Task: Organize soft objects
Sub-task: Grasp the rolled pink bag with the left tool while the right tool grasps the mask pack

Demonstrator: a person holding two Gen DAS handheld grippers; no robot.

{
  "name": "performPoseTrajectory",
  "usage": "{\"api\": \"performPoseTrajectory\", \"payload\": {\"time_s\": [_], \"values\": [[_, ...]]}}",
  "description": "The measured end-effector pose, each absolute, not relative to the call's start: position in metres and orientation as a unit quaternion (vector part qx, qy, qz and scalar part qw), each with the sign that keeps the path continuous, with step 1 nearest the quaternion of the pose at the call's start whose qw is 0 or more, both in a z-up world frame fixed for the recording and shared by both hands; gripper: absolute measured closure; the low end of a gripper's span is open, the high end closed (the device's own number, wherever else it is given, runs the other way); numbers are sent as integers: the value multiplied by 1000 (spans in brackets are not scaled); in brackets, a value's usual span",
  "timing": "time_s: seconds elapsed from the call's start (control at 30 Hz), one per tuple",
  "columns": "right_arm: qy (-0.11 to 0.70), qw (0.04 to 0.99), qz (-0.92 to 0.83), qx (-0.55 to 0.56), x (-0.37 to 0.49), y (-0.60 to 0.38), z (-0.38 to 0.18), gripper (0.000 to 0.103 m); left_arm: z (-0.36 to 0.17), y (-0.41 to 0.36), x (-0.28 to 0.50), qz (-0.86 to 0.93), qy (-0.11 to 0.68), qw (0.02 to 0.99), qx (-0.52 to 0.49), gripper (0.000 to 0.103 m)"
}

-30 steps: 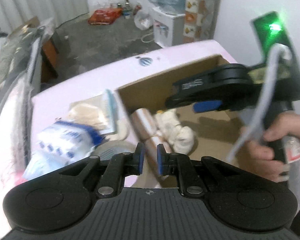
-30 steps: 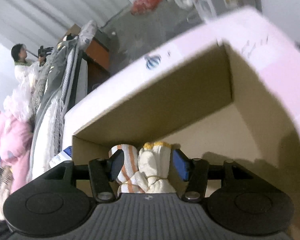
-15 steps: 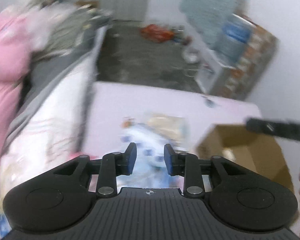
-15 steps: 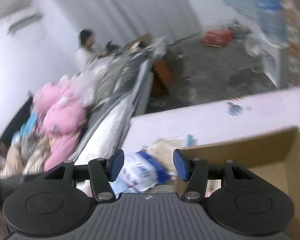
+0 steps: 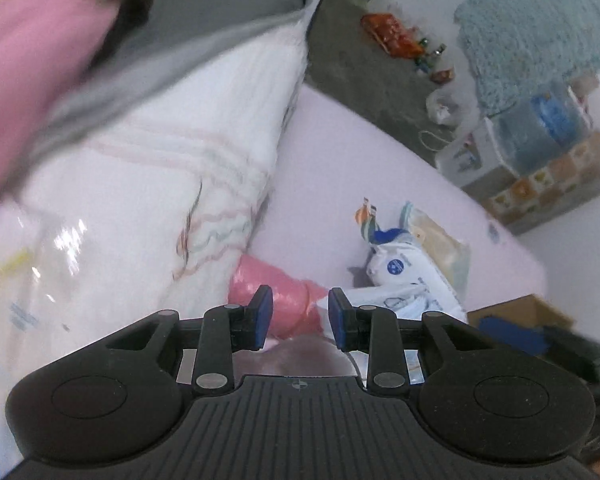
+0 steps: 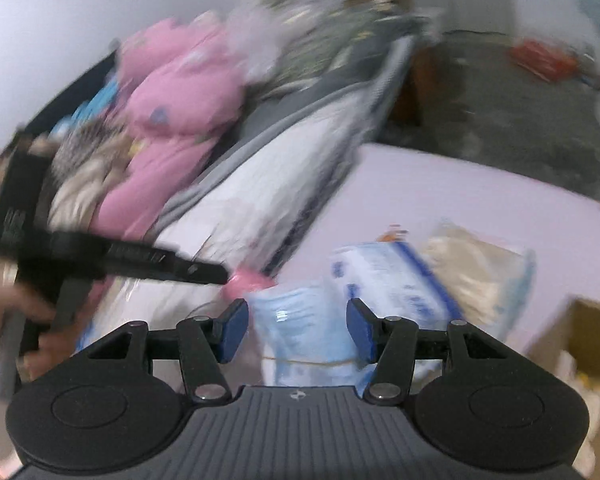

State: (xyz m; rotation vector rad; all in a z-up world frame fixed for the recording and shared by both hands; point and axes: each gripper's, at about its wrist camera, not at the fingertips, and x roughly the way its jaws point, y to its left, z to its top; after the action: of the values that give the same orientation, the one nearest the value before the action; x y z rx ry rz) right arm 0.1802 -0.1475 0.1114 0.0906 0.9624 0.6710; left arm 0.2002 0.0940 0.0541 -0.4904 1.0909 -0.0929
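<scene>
1. Left tongs (image 5: 300, 318): jaws part open, have just been opening, nothing between; pink roll (image 5: 276, 292) just ahead.
2. Right tongs (image 6: 298, 330): wide apart, empty, over blue packs (image 6: 300, 320).
3. Box (image 6: 584, 344) to their right holds some white bundles; packs and roll left on the tabletop (image 5: 340, 184).

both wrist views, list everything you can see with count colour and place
pink roll: 1, pink, on the table beside the white bedding
wipes packs: at least 2, white and blue, mid table
beige packet: 1, beige in clear wrap, behind the packs
cardboard box: 1, brown, table's right edge
table: 1, pale pink
white bedding: 1 pile, left of table
pink plush: 1, pink, on the pile
left gripper: open, empty
right gripper: open, empty
</scene>
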Motion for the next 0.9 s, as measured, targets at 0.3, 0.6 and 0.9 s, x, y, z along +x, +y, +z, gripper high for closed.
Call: {"api": "performPoseTrajectory", "payload": {"time_s": [0.3, 0.6, 0.9], "values": [[430, 841, 311, -107, 172, -94, 85, 61, 31, 119, 210, -35, 554, 763, -332, 55], [425, 846, 294, -134, 170, -90, 66, 60, 4, 99, 222, 7, 587, 753, -296, 55], [431, 850, 288, -92, 183, -108, 64, 60, -3, 103, 232, 17, 565, 753, -337, 58]]}}
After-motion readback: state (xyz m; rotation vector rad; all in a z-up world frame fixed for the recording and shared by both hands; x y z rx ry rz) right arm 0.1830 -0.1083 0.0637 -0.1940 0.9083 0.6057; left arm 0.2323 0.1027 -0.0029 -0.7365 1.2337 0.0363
